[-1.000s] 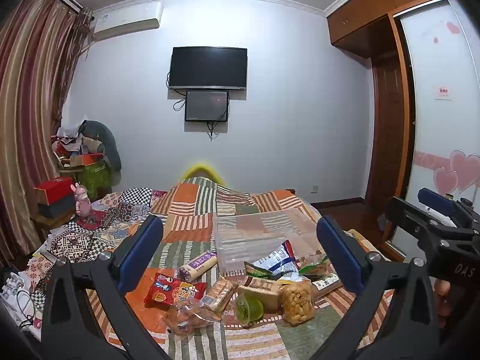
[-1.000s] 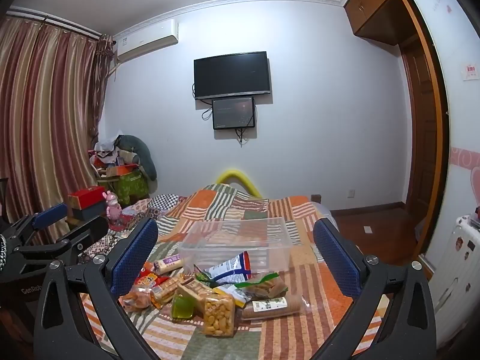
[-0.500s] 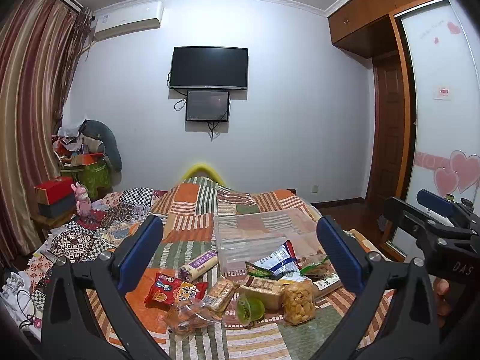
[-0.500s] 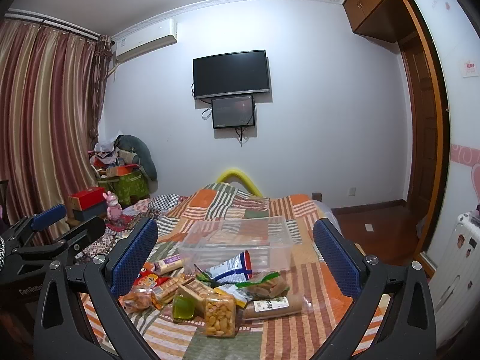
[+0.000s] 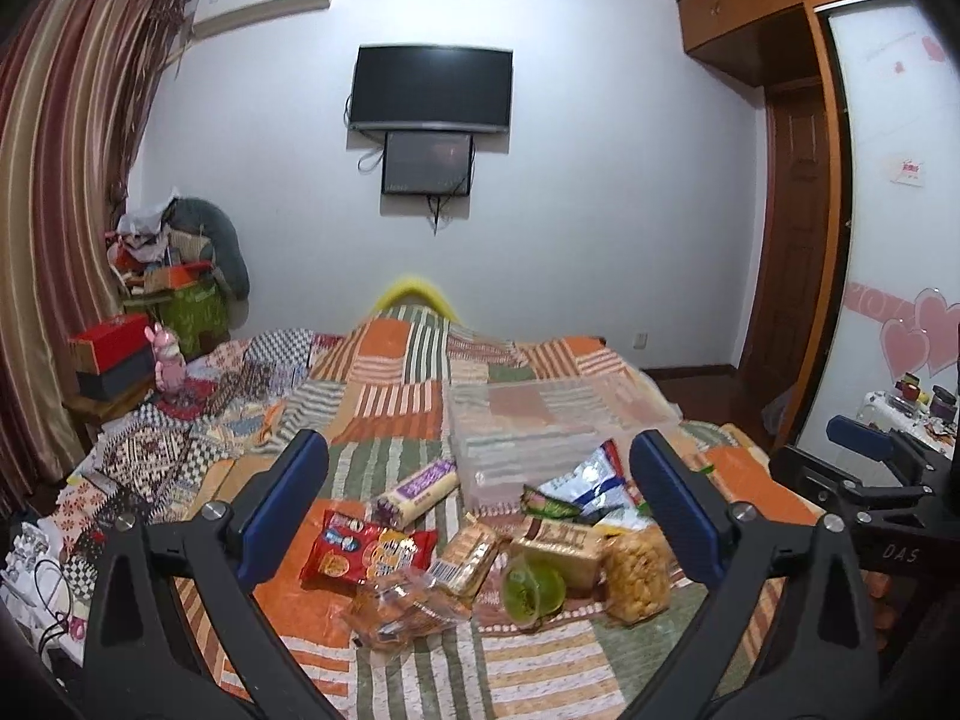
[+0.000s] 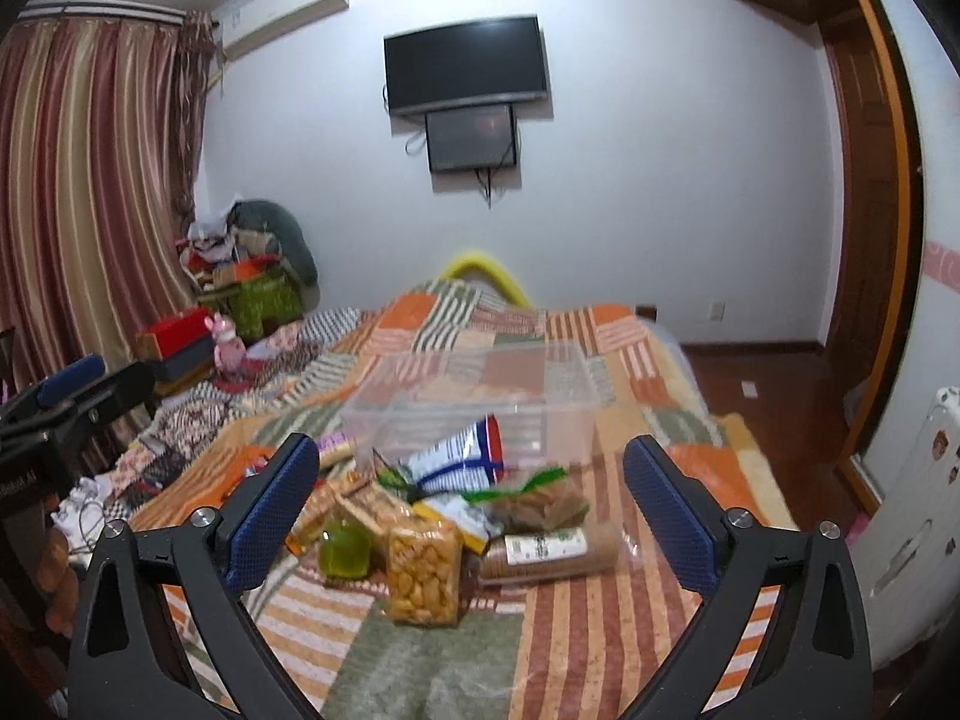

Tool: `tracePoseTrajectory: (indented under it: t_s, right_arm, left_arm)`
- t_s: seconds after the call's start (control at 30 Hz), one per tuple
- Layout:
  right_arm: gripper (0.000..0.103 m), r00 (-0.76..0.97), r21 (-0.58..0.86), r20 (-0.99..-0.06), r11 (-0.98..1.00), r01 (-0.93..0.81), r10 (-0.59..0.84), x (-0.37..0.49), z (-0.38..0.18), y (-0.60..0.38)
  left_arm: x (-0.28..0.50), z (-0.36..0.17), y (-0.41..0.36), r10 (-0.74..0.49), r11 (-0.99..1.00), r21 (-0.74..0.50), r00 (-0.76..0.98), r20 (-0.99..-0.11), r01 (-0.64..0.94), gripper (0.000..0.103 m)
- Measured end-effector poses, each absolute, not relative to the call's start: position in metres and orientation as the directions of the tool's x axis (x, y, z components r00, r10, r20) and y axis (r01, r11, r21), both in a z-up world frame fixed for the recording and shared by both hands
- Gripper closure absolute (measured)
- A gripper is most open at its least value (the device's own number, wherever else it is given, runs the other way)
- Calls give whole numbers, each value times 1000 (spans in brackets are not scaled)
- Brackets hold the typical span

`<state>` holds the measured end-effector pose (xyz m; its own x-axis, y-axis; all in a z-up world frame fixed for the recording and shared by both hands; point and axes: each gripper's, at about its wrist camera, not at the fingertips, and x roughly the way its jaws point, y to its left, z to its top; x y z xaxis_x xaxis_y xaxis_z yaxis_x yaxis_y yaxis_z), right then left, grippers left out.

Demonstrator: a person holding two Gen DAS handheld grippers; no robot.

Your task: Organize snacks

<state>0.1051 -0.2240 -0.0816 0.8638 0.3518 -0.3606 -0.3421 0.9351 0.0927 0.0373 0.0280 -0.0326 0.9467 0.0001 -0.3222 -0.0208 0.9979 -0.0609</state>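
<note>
I held both tools wide open and empty, left tool [image 5: 477,504] and right tool [image 6: 471,501]. The snack pile [image 6: 444,516] lay ahead near the bed's [image 6: 600,618] front edge, against the clear bin [image 6: 480,414] (my right tool seemed nearer).

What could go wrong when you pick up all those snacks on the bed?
The snacks lie in one overlapping heap in front of the clear bin, so grabbing one may drag others along. The bag of puffs looks crushable if the right hand-held gripper squeezes hard. The green cup lies tipped on the soft quilt and might roll away when nudged. Both hand-held grippers, including the left, are open and hold nothing.
</note>
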Motion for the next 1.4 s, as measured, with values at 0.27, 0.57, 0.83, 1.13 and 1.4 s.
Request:
tracePoseTrajectory:
  t_s: [0.27,0.57,0.83,1.13,1.4]
  right_arm:
    - [25,806,127,-451,922,-366,382,124,-103,-223]
    - [37,751,140,-516,906,-399,411,138,-124,-215]
    - [47,693,168,-580,895,-413,429,154,-144,-206]
    - [47,643,178,-620,878,-444,451,163,-161,-191]
    - [47,604,184,-656,872,-453,452,172,-172,-178]
  left_arm:
    - [73,-61,46,9,998,-49,890,-456,-35,24]
    - [116,-98,62,-20,1000,-23,786,-618,7,49]
    - [137,-134,66,-50,998,-18,691,-721,53,72]
    - [150,-159,54,-105,993,-46,624,-775,110,73]
    - [163,-167,42,-136,987,-54,606,-783,152,73]
